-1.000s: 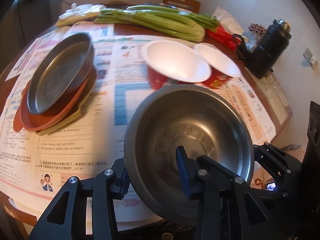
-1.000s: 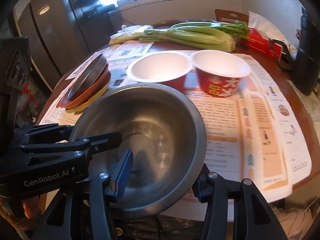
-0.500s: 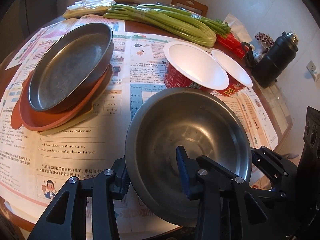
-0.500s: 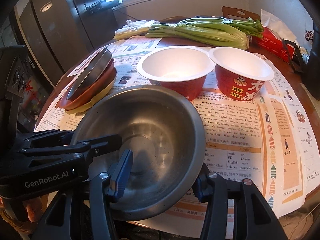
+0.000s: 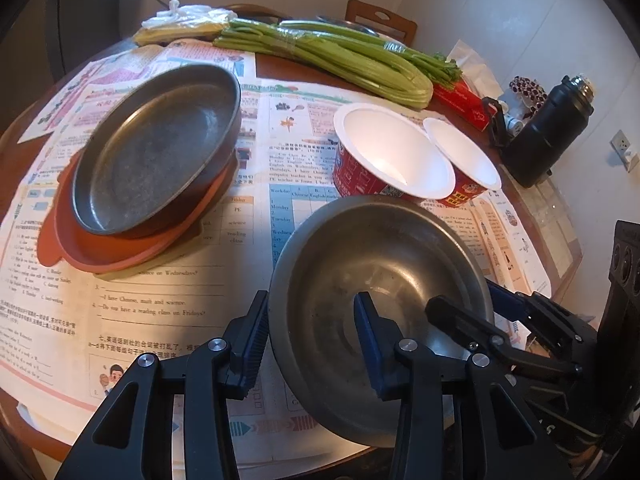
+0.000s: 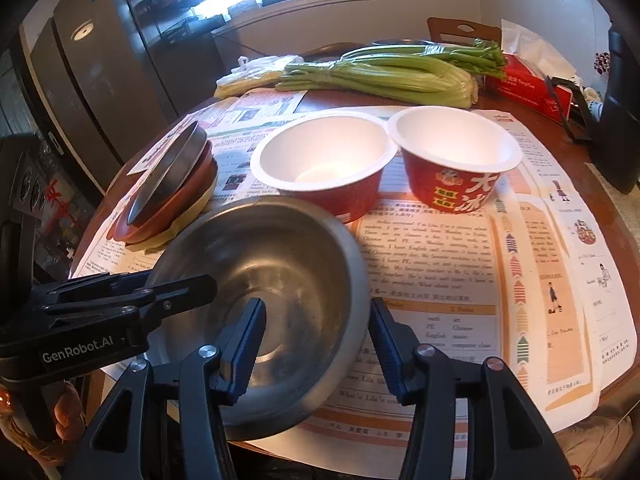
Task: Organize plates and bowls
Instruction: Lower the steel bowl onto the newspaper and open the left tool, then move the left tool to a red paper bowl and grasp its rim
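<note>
The steel bowl [image 5: 380, 280] is sitting at the near edge of the worktop [image 6: 624, 240], over the printed paper sheets [image 5: 168, 300], and both tools are gripping it by the rim. The left tool [image 5: 308, 340] is clenched on the bowl's left wall, one pad outside and one inside; the right tool [image 6: 316, 344] is clamped on the right wall the same way. Just beyond the bowl two red paper cups [image 6: 332, 160] are standing side by side, rims touching; the nearer cup is sitting just behind the bowl's far rim. To the left of the bowl a grey metal pan [image 5: 156, 148] is lying tilted on an orange plate [image 5: 100, 252]; in the right wrist view a yellow plate [image 6: 188, 220] is showing under that. Far beyond the bowl, celery [image 5: 332, 56] is lying across the worktop; to the far right of the bowl a black flask [image 5: 548, 132] is standing.
</note>
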